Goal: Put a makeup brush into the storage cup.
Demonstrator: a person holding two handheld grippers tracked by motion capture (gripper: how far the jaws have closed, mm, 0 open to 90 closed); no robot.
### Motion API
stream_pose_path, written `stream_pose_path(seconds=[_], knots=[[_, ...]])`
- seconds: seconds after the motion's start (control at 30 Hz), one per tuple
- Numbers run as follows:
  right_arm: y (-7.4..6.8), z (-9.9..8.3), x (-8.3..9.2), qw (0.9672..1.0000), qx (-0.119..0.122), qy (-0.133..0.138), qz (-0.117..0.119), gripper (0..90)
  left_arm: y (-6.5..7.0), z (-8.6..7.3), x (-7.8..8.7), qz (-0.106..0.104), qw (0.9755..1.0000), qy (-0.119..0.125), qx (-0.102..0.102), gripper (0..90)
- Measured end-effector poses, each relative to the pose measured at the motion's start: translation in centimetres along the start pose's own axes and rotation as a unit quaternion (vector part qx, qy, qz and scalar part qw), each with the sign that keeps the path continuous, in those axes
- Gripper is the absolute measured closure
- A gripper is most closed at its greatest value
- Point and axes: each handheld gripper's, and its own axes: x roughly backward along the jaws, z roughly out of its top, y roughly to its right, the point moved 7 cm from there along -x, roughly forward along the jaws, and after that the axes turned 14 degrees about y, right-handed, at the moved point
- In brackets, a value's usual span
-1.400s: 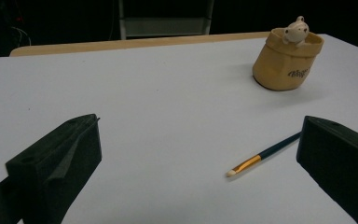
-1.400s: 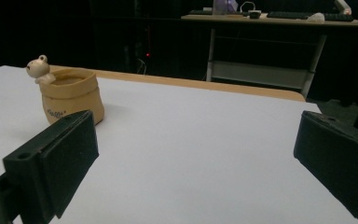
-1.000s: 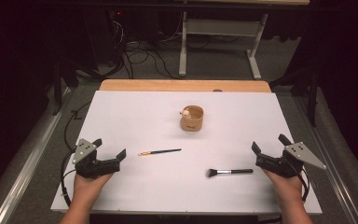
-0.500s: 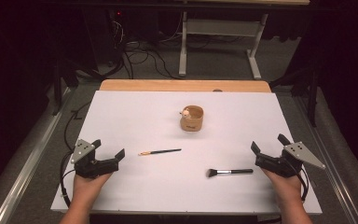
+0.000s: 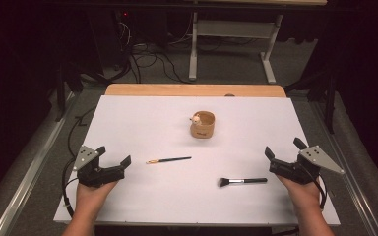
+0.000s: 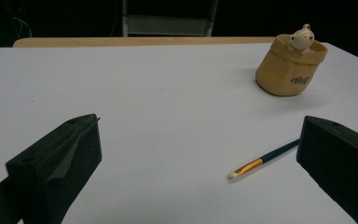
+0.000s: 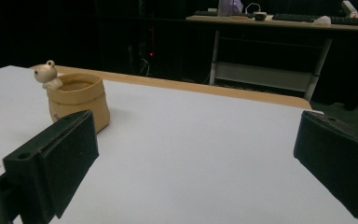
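Observation:
A tan pot with a small bear figure on its rim (image 5: pixel 203 124) (image 6: pixel 291 66) (image 7: pixel 76 101) stands upright near the middle of the white table (image 5: pixel 142 123). A thin brush with a gold ferrule (image 5: pixel 169 160) (image 6: pixel 264 159) lies in front of it, toward the left. A black-handled makeup brush (image 5: pixel 242 181) lies to the right, just left of my right gripper (image 5: pixel 286 151). My left gripper (image 5: pixel 113 155) rests near the front left. Both grippers are open, nothing between their jaws.
A wooden strip (image 5: pixel 195 90) runs along the table's far edge. Beyond it are cables on the floor and a white desk frame (image 5: pixel 229 49). Metal rails run along both sides of the table.

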Motion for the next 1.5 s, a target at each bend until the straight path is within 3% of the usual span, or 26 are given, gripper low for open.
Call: stream_pose_path(seconds=[0.13,0.27,0.37,0.47,0.7,0.77,0.83,0.87,0.97,1.07,1.17,1.33,1.37,1.47,1.5], knots=[[0.2,0.8,-0.6,1.0,-0.003,0.003,-0.005,1.4,0.0,0.1,-0.1,0.002,1.0,-0.003,0.005,0.5],[-0.2,0.3,-1.1,1.0,0.0,0.007,-0.003,1.4,0.1,-0.3,-0.3,-0.003,0.9998,-0.021,0.003,0.5],[-0.5,-0.2,-1.2,1.0,0.004,-0.007,0.005,1.4,-0.1,-0.3,-0.7,0.004,0.9988,-0.047,0.017,0.5],[-0.7,-0.4,-1.0,1.0,-0.005,0.0,0.002,1.4,0.0,-0.3,-0.9,0.007,0.9972,-0.071,0.022,0.5],[-1.0,-1.0,-0.9,0.9998,0.001,-0.014,0.01,1.4,0.1,-0.7,-1.1,0.012,0.9907,-0.134,0.02,0.5],[-1.1,-1.0,-0.9,0.9998,0.003,-0.012,0.015,1.4,0.1,-0.9,-1.2,0.011,0.9879,-0.154,0.011,0.5],[-1.1,-0.9,-0.8,0.9998,0.005,-0.011,0.014,1.4,0.0,-1.1,-1.4,0.009,0.9846,-0.173,0.017,0.5],[-1.2,-0.9,-0.8,0.9998,0.006,-0.009,0.014,1.4,0.0,-1.1,-1.4,0.009,0.9846,-0.173,0.017,0.5],[-1.2,-0.8,-0.7,0.9998,0.006,-0.009,0.016,1.4,-0.1,-1.4,-1.5,0.009,0.9789,-0.203,0.024,0.5],[-1.3,-0.8,-0.7,0.9997,0.009,-0.007,0.019,1.4,-0.2,-1.3,-1.5,0.004,0.9764,-0.209,0.056,0.5],[-1.3,-0.9,-0.7,0.9997,0.012,-0.011,0.019,1.4,-0.2,-0.9,-1.5,0.005,0.9759,-0.209,0.062,0.5],[-1.4,-1.0,-0.7,0.9996,0.011,-0.012,0.023,1.4,-0.3,-0.9,-1.7,0.011,0.9739,-0.221,0.051,0.5],[-1.4,-0.9,-0.7,0.9996,0.011,-0.011,0.022,1.4,-0.3,-1.0,-1.8,0.011,0.9721,-0.229,0.048,0.5],[-1.4,-1.0,-0.6,0.9996,0.009,-0.012,0.022,1.4,-0.4,-1.2,-1.8,0.013,0.9703,-0.238,0.042,0.5],[-1.4,-1.1,-0.6,0.9996,0.011,-0.012,0.023,1.4,-0.3,-1.4,-1.9,0.009,0.9681,-0.247,0.043,0.5]])
